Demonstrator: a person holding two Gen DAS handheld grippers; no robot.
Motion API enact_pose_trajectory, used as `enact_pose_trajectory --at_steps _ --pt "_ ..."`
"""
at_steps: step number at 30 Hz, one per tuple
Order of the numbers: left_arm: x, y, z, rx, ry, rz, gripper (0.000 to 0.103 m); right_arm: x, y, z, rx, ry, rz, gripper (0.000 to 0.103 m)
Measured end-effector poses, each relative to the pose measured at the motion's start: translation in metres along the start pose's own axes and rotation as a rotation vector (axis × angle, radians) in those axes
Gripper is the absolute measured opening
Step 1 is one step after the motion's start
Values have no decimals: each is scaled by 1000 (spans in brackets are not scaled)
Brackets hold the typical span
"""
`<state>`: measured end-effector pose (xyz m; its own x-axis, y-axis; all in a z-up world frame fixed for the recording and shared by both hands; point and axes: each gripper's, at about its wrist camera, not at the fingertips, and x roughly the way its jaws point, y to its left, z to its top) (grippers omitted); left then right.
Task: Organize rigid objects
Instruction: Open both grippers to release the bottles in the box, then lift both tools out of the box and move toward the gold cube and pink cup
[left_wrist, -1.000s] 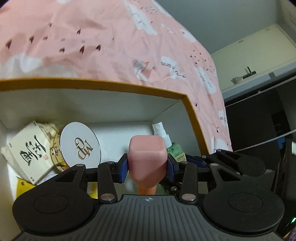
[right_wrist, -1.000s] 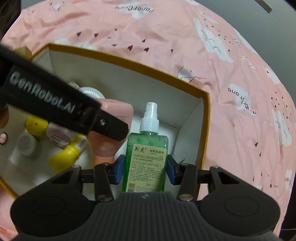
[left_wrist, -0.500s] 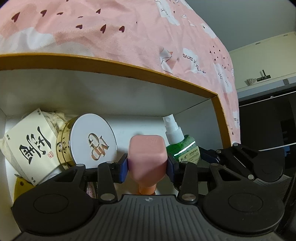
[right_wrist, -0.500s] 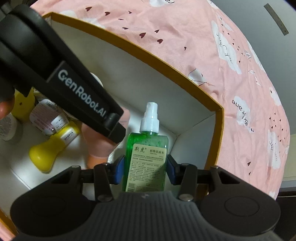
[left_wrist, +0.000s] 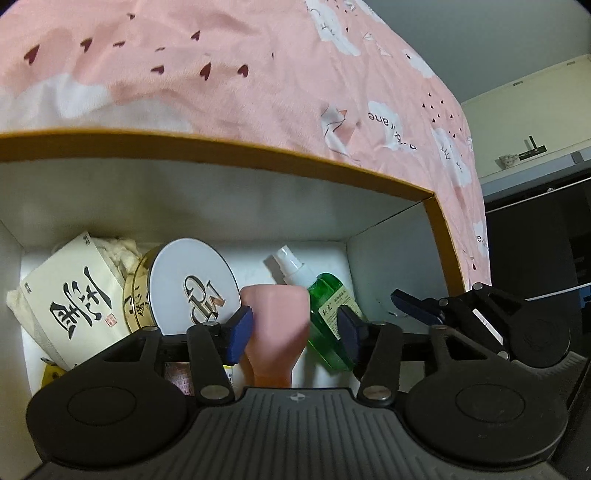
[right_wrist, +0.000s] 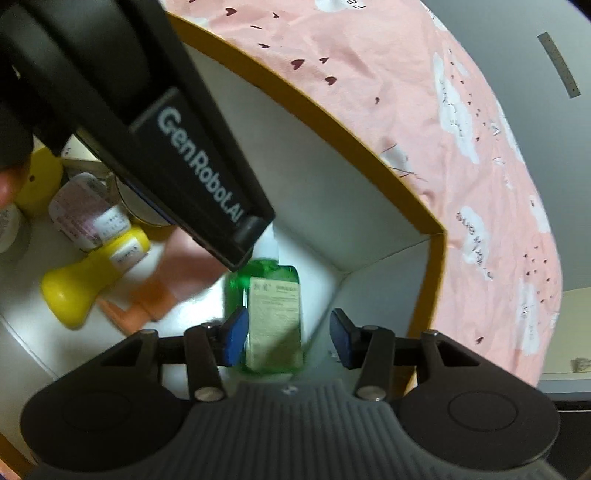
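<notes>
Pink sheet (left_wrist: 258, 92), one box (left_wrist: 258, 162), two yellow bottles (right_wrist: 85, 280)

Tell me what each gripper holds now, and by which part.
Nothing, it seems. The left gripper is opening around the pink bottle, one pad already clear; the right gripper shows a gap beside the green bottle.

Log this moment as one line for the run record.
left claw: opening, pink bottle between pads | right claw: open around green spray bottle | both inside box
</notes>
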<state>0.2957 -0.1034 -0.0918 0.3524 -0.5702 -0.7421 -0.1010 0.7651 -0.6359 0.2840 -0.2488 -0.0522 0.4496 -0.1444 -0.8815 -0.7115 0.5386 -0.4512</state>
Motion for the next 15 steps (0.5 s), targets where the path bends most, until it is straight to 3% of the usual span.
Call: enact_pose_trajectory --at_steps 8,15 --pt "-12 -9 -8 57 -44 42 64 -13 -9 -6 32 -17 10 54" --pt "-24 -15 -12 71 -75 36 65 -33 1 -14 17 -47 7 59"
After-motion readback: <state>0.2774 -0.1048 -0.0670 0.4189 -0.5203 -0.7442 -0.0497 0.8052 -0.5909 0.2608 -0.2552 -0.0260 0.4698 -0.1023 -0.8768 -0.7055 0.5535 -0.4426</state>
